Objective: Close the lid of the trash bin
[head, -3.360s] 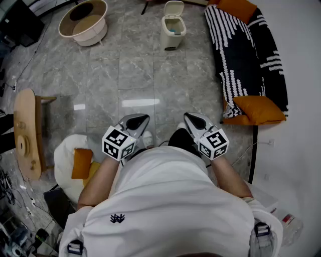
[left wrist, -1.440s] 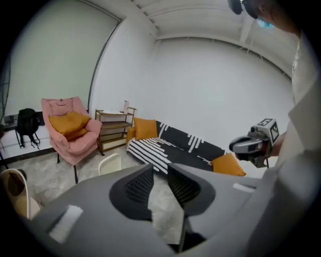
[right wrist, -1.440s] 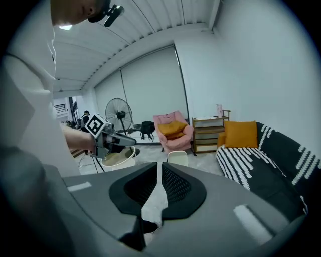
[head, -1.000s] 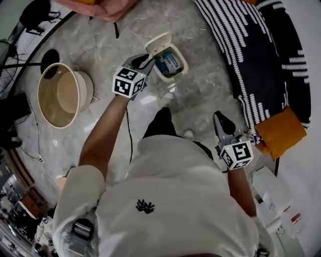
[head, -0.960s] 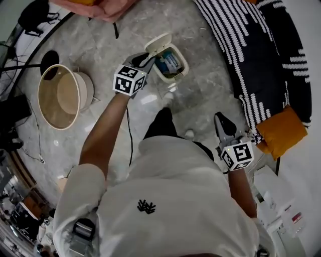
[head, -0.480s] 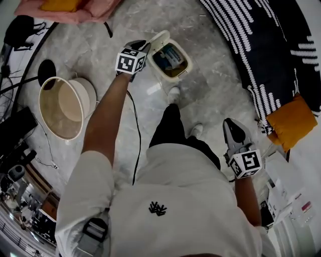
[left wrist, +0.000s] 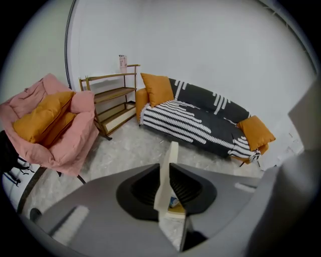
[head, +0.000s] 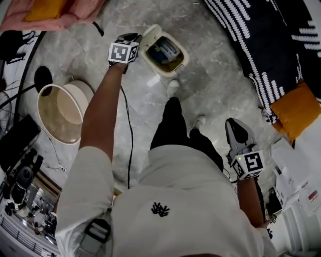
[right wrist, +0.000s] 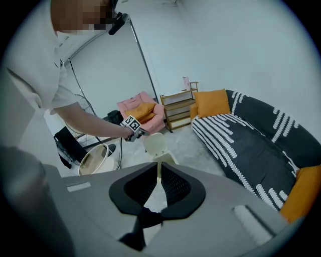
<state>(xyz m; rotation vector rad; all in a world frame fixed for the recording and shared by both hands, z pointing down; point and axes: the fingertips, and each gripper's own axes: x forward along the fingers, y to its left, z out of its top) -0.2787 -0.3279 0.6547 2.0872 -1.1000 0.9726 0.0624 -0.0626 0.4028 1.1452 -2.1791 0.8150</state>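
The cream trash bin [head: 176,64] stands on the marble floor with its lid [head: 149,34] raised, rubbish showing inside. My left gripper [head: 135,36] reaches the lid's left edge. In the left gripper view the lid [left wrist: 171,153] stands edge-on between the two pads, with my left gripper [left wrist: 168,175] shut on it. My right gripper [head: 234,126] hangs by the person's side, far from the bin, shut and holding nothing. The right gripper view looks past the shut right gripper [right wrist: 159,176] to the lid [right wrist: 155,142] and the left gripper [right wrist: 132,125].
A round beige tub [head: 56,113] sits left of the bin. A black-and-white striped sofa [head: 261,35] with an orange cushion [head: 300,104] runs along the right. A pink chair [head: 47,12] is at top left. The person's foot [head: 173,88] stands just before the bin.
My left gripper has travelled up and left along the bin to the raised lid's edge. The right gripper stays low at the side. The lid still stands raised.
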